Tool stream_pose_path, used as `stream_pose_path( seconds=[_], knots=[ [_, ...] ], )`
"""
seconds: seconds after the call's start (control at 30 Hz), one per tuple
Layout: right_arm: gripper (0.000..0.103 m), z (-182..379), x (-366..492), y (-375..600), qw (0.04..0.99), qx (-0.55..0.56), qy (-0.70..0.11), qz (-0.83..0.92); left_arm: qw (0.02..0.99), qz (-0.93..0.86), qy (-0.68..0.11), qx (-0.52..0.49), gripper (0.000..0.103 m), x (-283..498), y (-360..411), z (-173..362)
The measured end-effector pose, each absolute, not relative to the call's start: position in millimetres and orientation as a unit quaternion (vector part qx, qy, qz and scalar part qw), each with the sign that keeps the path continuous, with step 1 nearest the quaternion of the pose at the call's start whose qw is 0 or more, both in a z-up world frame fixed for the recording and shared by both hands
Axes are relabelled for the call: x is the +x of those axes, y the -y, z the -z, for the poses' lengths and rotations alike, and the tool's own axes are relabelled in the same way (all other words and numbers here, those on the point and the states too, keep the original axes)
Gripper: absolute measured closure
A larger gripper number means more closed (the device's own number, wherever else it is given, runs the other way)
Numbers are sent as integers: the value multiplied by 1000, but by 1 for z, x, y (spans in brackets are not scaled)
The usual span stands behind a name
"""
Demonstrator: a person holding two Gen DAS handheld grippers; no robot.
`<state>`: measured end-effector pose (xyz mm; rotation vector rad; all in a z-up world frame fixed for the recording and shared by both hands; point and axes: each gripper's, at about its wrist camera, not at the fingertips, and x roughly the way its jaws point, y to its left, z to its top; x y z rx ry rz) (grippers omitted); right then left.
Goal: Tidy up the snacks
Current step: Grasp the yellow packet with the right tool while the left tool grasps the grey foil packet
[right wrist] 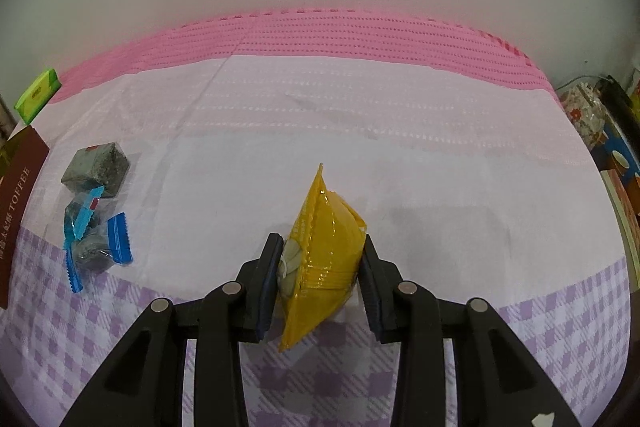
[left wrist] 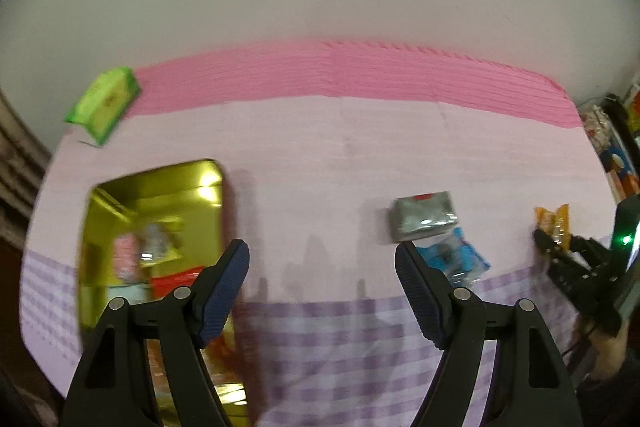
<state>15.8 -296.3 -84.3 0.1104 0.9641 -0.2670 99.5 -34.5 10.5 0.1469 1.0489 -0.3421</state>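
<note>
Right gripper [right wrist: 320, 267]: jaws clamped on the yellow snack packet [right wrist: 324, 259], raised clear of the worktop [right wrist: 400, 155], likely for carrying to the gold tin [left wrist: 120, 211]. Left gripper [left wrist: 322, 275]: jaws apart, empty, near the grey packet [left wrist: 424, 215], probably next.

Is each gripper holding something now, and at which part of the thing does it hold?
The right gripper holds the yellow snack packet, pinched across its two flat sides near the lower half. The left gripper is open and holds nothing.
</note>
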Motion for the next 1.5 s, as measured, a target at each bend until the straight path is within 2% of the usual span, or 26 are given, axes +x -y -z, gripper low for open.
stream_pose_path(
  seconds=[0.67, 1.17, 1.27, 1.33, 1.5],
  knots=[
    [67, 89, 8, 294, 891, 54, -430, 136, 811, 188, -550, 62, 27, 130, 124, 35],
    [67, 88, 8, 294, 891, 54, -430, 137, 790, 164, -588, 58, 27, 152, 139, 68],
    [66, 89, 7, 294, 891, 54, -430, 137, 784, 166, -596, 50, 33, 154, 137, 72],
    [66, 88, 7, 294, 891, 54, -430, 137, 779, 168, -602, 41, 42, 155, 133, 74],
    [66, 89, 7, 294, 891, 54, -430, 137, 785, 163, -597, 36, 43, 153, 124, 74]
  ],
)
